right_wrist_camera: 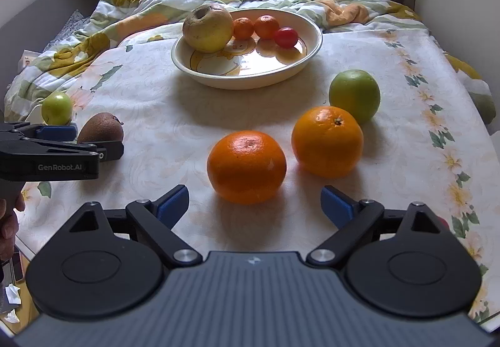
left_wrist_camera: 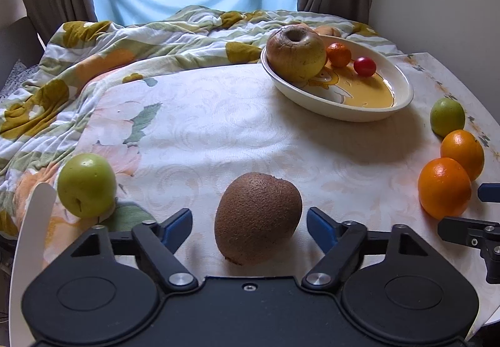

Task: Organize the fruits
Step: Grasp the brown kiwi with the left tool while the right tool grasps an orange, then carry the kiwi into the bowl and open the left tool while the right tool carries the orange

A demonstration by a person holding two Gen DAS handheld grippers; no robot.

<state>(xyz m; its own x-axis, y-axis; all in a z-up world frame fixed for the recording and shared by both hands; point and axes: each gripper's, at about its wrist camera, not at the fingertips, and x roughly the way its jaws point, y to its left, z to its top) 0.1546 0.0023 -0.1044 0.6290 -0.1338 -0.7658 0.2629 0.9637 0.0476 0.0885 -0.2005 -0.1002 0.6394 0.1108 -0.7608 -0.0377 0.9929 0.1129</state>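
A brown kiwi lies on the table between the open jaws of my left gripper, untouched; it also shows in the right wrist view. My right gripper is open just before a near orange, with a second orange and a green apple behind. A cream bowl holds a large yellowish apple, two small tangerines and a red cherry tomato. A small green apple sits left of the kiwi.
The table has a pale floral cloth. A rumpled floral quilt lies behind and to the left. A white chair back stands at the near left. Curtains and a window are at the back.
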